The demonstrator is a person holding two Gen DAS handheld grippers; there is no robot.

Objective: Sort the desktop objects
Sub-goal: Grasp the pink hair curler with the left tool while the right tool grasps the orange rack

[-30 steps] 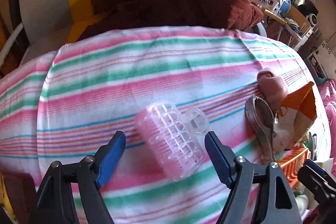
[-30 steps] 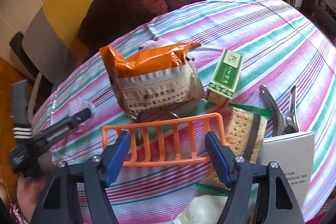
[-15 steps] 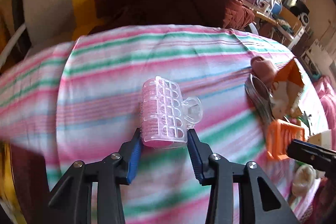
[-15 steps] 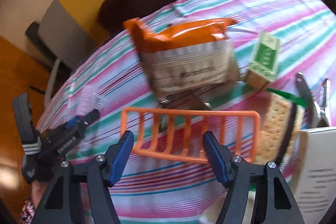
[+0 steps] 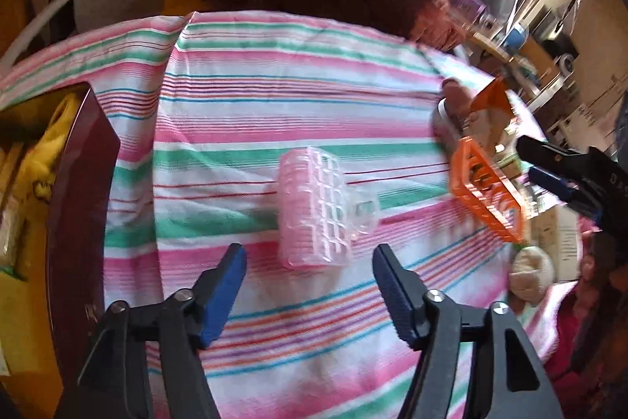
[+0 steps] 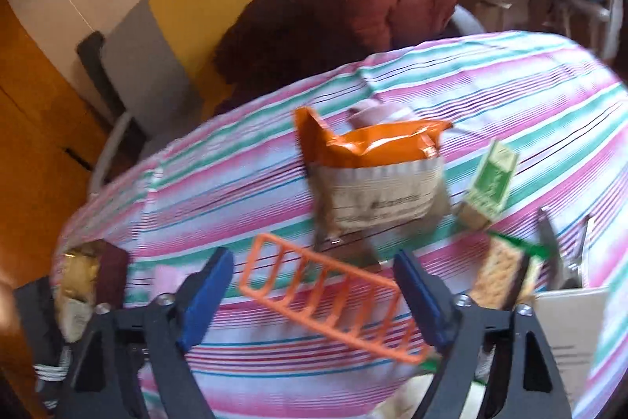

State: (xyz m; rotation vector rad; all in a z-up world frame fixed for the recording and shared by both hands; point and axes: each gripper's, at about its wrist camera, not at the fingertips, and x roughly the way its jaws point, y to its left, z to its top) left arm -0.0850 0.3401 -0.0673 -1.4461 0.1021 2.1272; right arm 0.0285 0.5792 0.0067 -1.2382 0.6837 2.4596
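Observation:
A pink plastic hair roller (image 5: 314, 207) lies on the striped tablecloth (image 5: 243, 112), just beyond my left gripper (image 5: 310, 258). Its jaws are opening and no pad touches the roller. In the right wrist view an orange slatted rack (image 6: 329, 301) hangs tilted and blurred between the jaws of my right gripper (image 6: 314, 273), which are also opening; I see no pad pressing on it. The left wrist view shows the same rack (image 5: 486, 191) beside the right gripper (image 5: 549, 167). The roller (image 6: 165, 277) shows small at the far left.
A dark red box (image 5: 78, 207) holding yellow packets stands at the table's left edge. Behind the rack lie an orange-and-white snack packet (image 6: 376, 183), a green carton (image 6: 490, 179), crackers (image 6: 498, 277), metal tongs (image 6: 565, 254) and a white box (image 6: 569, 332). A brown garment (image 6: 314, 26) lies behind the table.
My left gripper closed on the roller, shifted left toward the dark red box, then spread off it. The right jaws widened and the orange rack tipped down at its right end.

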